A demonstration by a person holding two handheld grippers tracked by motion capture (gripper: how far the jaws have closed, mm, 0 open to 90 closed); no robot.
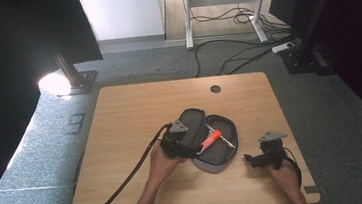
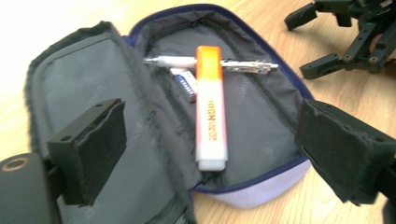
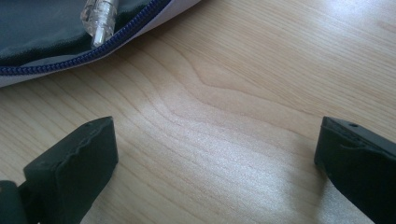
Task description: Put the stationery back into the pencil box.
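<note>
- While both hands rest on a pale wooden table (image 1: 120,118) with a smooth grain and one round cable hole, an open fabric pencil case (image 1: 212,146) lies near the middle of it.
- One pencil case: soft cloth, grey lining inside, lavender outside, edged by a dark blue zip. It is unzipped and spread flat in two oval halves (image 2: 116,93).
- Three items lie in the far half. One orange highlighter (image 2: 211,107), a chunky plastic bar with a white body, lies lengthwise.
- One slim pen (image 2: 247,66) with a clear, shiny barrel lies crosswise under the highlighter's orange cap.
- One small white eraser (image 2: 185,84) with a blue printed sleeve sits just beside the highlighter, touching the pen.
- Left gripper (image 1: 178,142): black, with one grey three-cornered plate on top and one thick black cable trailing toward the table's near edge. It sits over the case's left half. In the left gripper view its two square, foam-padded jaws stand wide apart with nothing between the pads; the case lies beyond them.
- Right gripper (image 1: 262,159): black, also topped by a grey plate, near the table's right corner, apart from the case. In the right gripper view its two padded jaws are spread wide over bare wood, gripping nothing; the case's zip edge and the clear pen tip (image 3: 99,18) show at the top left.
</note>
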